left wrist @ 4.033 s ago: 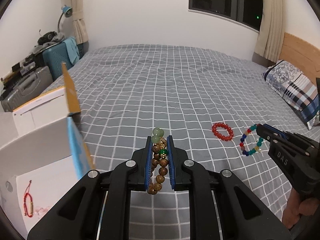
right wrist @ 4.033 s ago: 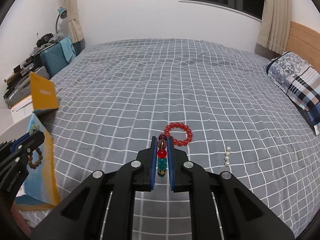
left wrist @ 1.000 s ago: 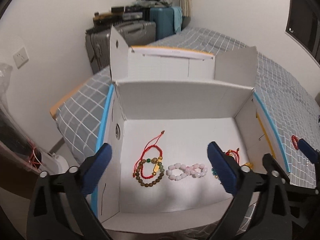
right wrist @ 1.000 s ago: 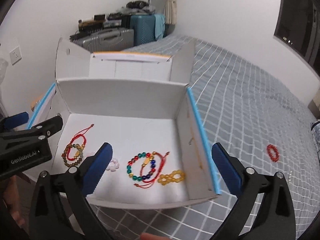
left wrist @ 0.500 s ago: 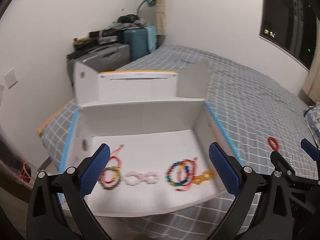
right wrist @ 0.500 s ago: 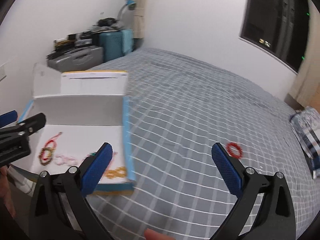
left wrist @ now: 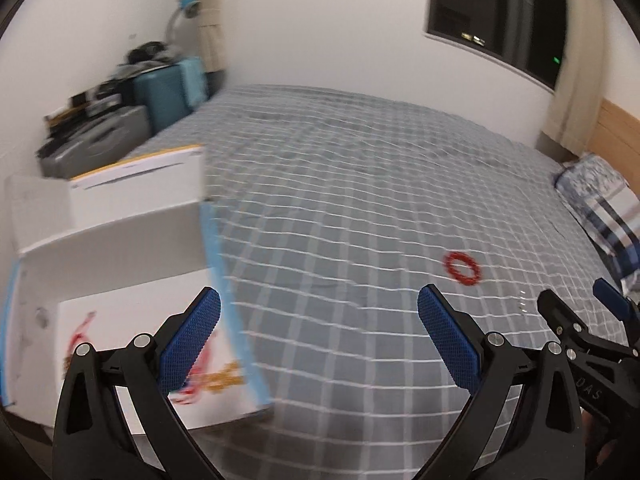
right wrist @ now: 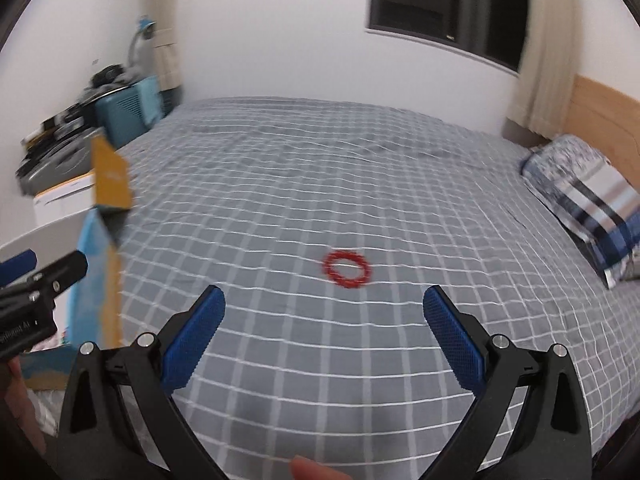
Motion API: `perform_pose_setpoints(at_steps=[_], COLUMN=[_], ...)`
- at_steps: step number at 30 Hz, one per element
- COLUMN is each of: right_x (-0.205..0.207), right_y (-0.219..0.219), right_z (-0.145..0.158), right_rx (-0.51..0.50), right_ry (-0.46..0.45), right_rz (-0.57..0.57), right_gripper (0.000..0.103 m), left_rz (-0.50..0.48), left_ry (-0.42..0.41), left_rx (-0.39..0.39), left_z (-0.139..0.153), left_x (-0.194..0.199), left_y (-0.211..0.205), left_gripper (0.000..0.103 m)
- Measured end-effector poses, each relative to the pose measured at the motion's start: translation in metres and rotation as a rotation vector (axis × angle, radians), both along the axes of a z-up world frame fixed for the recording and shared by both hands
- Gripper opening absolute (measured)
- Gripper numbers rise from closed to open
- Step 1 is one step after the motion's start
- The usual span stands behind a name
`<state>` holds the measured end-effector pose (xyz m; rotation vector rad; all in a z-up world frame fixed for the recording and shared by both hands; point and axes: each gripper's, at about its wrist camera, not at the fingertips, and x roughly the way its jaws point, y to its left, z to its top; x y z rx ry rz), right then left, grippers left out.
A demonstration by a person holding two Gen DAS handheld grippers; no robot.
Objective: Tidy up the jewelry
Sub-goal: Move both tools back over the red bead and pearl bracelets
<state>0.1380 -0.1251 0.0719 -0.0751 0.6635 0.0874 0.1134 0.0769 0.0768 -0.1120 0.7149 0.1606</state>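
My left gripper (left wrist: 318,344) and right gripper (right wrist: 324,338) both gape empty above the bed (right wrist: 360,184), red bracelet (right wrist: 347,269) lying ahead.

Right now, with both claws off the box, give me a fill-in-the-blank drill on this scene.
1. The bracelet lying loose on the bedspread is ____ in color.
2. Both the left claw and the right claw are ____.
3. The white box sits on the bed's ____ side in the left wrist view.

Missing words: red; open; left
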Motion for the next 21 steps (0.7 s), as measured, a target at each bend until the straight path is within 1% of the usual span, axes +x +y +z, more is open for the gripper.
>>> perform_pose_setpoints(at_steps=[7, 10, 13, 15, 17, 18, 21], right_x=[0.037, 0.060, 0.087, 0.102, 0.117, 0.127, 0.140], right_y=[-0.080, -0.107, -0.125, -0.135, -0.143, -0.146, -0.148], right_z=[-0.031, -0.048, -0.066, -0.078, -0.091, -0.098, -0.109], right_rx=[0.074, 0.094, 0.096, 0.103, 0.116, 0.107, 0.100], right_ry=[0.049, 0.087, 0.137, 0.163, 0.196, 0.209, 0.227], right_rz=[-0.105, -0.123, -0.127, -0.133, -0.138, -0.145, -0.143], right_gripper=[0.095, 0.095, 0.095, 0.095, 0.095, 0.095, 0.095], left_rz=[-0.105, -0.146, -0.173, -0.184, -0.191, -0.193, -0.193], left_ry=[0.030, 0.062, 0.095, 0.118, 0.132, 0.143, 0.182], left_rx=[0.022, 0.020, 0.038, 0.052, 0.053, 0.053, 0.044], left_z=[-0.021, -0.037, -0.051, -0.065, -0.077, -0.083, -0.104], left_x=[0.052, 0.085, 0.116, 0.140, 0.158, 0.167, 0.194], left_y=[-0.072, -0.101, -0.123, -0.136, -0.142, -0.144, -0.149], left_gripper=[0.097, 0.097, 0.097, 0.097, 0.097, 0.097, 0.097])
